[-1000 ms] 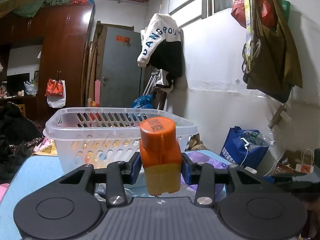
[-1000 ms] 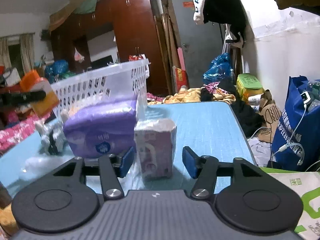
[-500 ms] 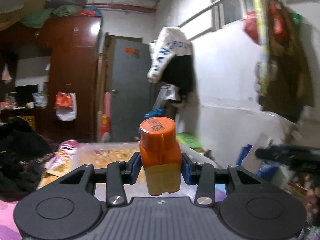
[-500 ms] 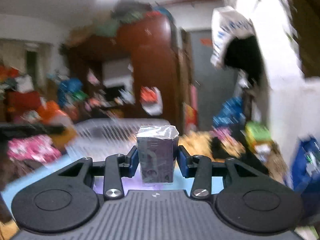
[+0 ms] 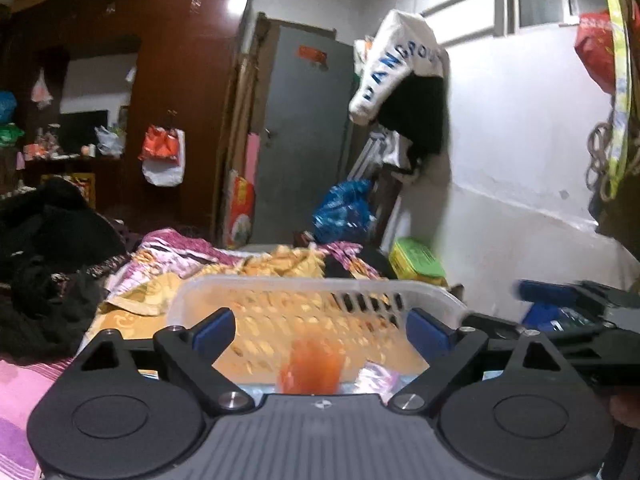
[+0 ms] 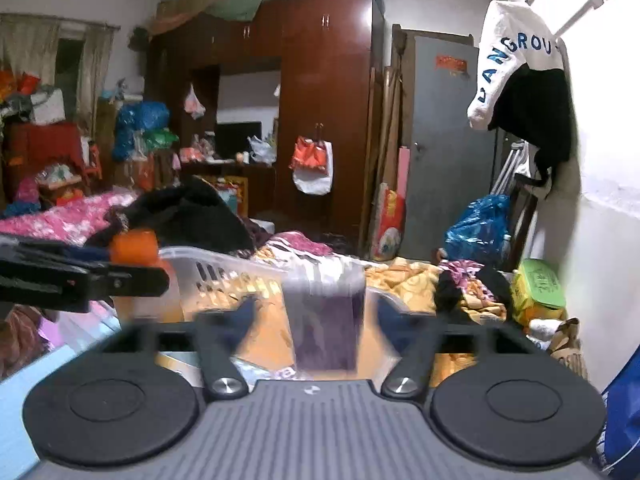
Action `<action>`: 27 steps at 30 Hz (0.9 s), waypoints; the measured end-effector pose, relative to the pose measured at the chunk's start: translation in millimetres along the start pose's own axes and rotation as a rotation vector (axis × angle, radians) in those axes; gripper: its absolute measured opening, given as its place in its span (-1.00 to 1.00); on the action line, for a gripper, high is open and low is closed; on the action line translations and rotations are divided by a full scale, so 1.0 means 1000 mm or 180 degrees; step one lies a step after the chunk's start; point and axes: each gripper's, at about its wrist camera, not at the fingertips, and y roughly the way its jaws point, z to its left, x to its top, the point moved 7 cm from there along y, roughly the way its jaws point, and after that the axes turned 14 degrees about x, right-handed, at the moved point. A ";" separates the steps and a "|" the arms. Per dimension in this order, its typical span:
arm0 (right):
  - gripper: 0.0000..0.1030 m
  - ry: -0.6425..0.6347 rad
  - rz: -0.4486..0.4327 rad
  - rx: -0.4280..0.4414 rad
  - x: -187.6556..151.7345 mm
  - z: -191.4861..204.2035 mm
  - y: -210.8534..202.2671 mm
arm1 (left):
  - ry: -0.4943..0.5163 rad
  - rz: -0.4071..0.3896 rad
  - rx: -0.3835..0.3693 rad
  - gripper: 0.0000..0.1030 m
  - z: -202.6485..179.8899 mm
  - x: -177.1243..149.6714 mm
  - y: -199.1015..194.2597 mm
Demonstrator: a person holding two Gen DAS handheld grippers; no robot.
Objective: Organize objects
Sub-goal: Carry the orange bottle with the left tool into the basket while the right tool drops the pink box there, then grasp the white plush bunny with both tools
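Observation:
My left gripper [image 5: 320, 330] is open above the white plastic basket [image 5: 312, 286]. The orange bottle [image 5: 310, 368] is a blur below the jaws, falling into the basket. My right gripper [image 6: 316, 316] is open too, over the same basket [image 6: 224, 268]. The purple wrapped box [image 6: 326, 320] is blurred between the spread fingers and touches neither. The left gripper [image 6: 80, 280] shows at the left of the right wrist view, with the orange bottle [image 6: 134, 246] by it. The right gripper [image 5: 568, 304] shows at the right of the left wrist view.
A bed with yellow and pink bedding [image 6: 400, 276] and black clothes [image 5: 44, 256] lies beyond the basket. A green box [image 6: 538, 286] and a blue bag [image 6: 478, 228] stand by the white wall on the right. A blue table surface [image 6: 16, 392] is at lower left.
Both grippers rose over the basket and opened. The left let go of the orange bottle and the right let go of the purple box; both objects are dropping.

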 end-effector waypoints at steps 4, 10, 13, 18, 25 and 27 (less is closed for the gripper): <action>1.00 0.0092 -0.0311 0.0095 -0.007 0.011 -0.038 | -0.0024 -0.0307 -0.0015 0.83 0.009 -0.012 -0.046; 1.00 0.0484 -0.0243 0.0733 -0.049 0.051 -0.069 | -0.0197 -0.0184 -0.0027 0.83 0.026 -0.081 -0.096; 1.00 0.0350 -0.0031 0.0888 -0.075 0.074 -0.065 | -0.0229 -0.0006 0.0077 0.83 0.034 -0.109 -0.093; 0.81 0.0343 0.0229 0.0984 -0.093 0.089 -0.037 | -0.0224 0.0160 0.0276 0.67 0.047 -0.129 -0.078; 0.18 0.0476 0.0401 0.0894 -0.090 0.094 -0.014 | -0.0202 0.0249 0.0263 0.65 0.045 -0.139 -0.069; 0.11 0.0508 0.0475 0.0880 -0.089 0.096 -0.007 | -0.0185 0.0250 0.0264 0.55 0.042 -0.139 -0.068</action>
